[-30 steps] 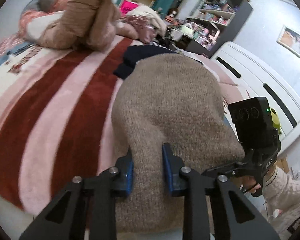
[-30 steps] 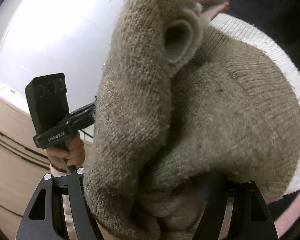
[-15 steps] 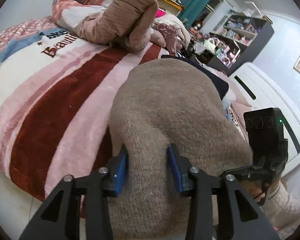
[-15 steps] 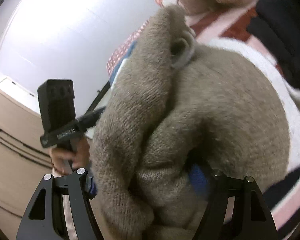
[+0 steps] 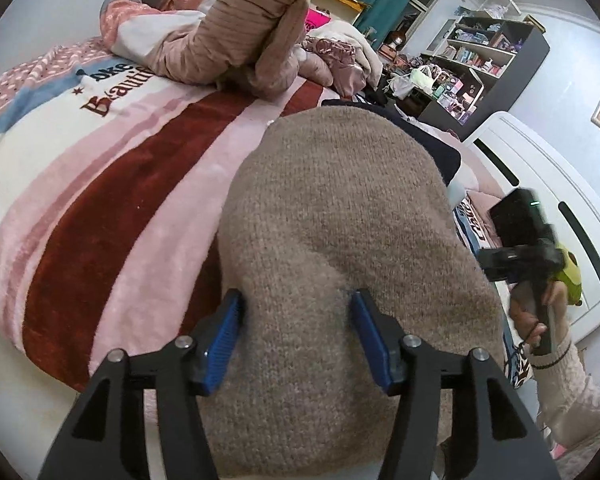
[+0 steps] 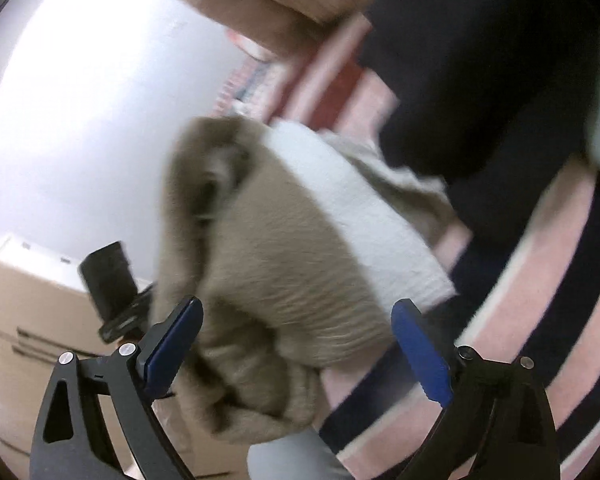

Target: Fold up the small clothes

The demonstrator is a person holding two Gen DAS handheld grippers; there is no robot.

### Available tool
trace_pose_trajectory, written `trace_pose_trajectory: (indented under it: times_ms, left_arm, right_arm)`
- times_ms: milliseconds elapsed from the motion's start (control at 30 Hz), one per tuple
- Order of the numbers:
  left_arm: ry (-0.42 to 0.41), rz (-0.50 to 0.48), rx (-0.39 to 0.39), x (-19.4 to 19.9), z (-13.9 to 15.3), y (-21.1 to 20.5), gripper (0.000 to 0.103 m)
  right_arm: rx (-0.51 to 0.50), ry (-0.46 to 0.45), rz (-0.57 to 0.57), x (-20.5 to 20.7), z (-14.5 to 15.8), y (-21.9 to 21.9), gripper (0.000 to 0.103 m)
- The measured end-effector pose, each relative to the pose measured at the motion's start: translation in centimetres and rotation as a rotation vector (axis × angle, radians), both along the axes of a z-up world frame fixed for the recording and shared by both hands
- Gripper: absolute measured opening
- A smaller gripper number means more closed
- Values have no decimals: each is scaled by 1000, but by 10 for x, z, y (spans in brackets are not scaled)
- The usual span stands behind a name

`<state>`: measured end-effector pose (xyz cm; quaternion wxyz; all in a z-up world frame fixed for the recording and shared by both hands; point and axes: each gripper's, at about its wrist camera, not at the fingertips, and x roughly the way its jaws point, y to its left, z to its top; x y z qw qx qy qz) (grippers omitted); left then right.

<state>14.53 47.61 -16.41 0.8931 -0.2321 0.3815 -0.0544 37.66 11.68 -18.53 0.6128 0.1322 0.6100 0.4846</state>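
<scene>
While gaping wide, right tongs [image 6: 296, 350] straddled beige sweater [image 6: 268, 280] at lower centre; left tongs [image 5: 296, 332], parted, flanked its bulk [image 5: 340, 240], long axis running toward frame top.

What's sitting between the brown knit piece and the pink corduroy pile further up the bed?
Bare striped blanket, per the left wrist view, between knit and pile.

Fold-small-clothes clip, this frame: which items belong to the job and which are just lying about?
Job:
- beige knit garment
- left gripper
- right gripper
- striped blanket, the folding surface

Lying about:
- pink ribbed clothes heap
- dark navy garment
- cluttered shelves
</scene>
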Motion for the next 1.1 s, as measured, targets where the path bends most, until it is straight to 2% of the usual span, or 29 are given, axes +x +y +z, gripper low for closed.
trace_pose_trajectory:
  times_ms: [67, 200, 267, 300, 367, 433, 500, 600, 667, 733, 800, 867, 967, 1033, 1100]
  left_arm:
    - [1, 2, -2, 0, -1, 1, 53]
    - [-1, 0, -13, -1, -3, 2, 53]
    - [-3, -5, -19, 0, -4, 3, 54]
    - [-3, -6, -19, 2, -5, 4, 55]
    - [-3, 0, -18, 2, -7, 4, 55]
    - [-3, 3, -8, 3, -9, 5, 55]
    - [-1, 4, 9, 3, -10, 4, 55]
    - [3, 15, -15, 2, -14, 10, 55]
    - [4, 23, -34, 0, -16, 13, 55]
    - [8, 18, -28, -1, -15, 10, 55]
    - [11, 12, -3, -3, -11, 3, 55]
    - [12, 24, 34, -4, -2, -5, 54]
    - [-5, 75, 87, -12, 17, -16, 54]
    - [-21, 120, 171, -20, 35, -32, 54]
    - [-65, 126, 229, -28, 54, -53, 54]
  right_arm:
    - [7, 81, 0, 2, -17, 8, 96]
    - [10, 103, 50, -14, -27, 23, 95]
    - [32, 116, 34, -15, -29, 28, 94]
    - [25, 94, 18, -15, -29, 37, 91]
    - [18, 48, -6, -13, -28, 52, 66]
    - [12, -9, -12, -7, -22, 66, 60]
    - [10, -104, -9, -6, -6, 81, 58]
    - [21, -247, 45, -9, 17, 102, 58]
    - [-16, -256, 60, -4, 13, 108, 59]
    - [-37, -195, 54, 1, 8, 99, 62]
    - [-53, -170, 47, 2, 2, 84, 67]
    - [-67, -182, 37, -1, 4, 71, 66]
    - [-37, -207, 19, -14, 25, 44, 66]
    - [-19, -254, 13, -26, 41, 17, 66]
    - [-14, -321, 3, -43, 56, -11, 66]
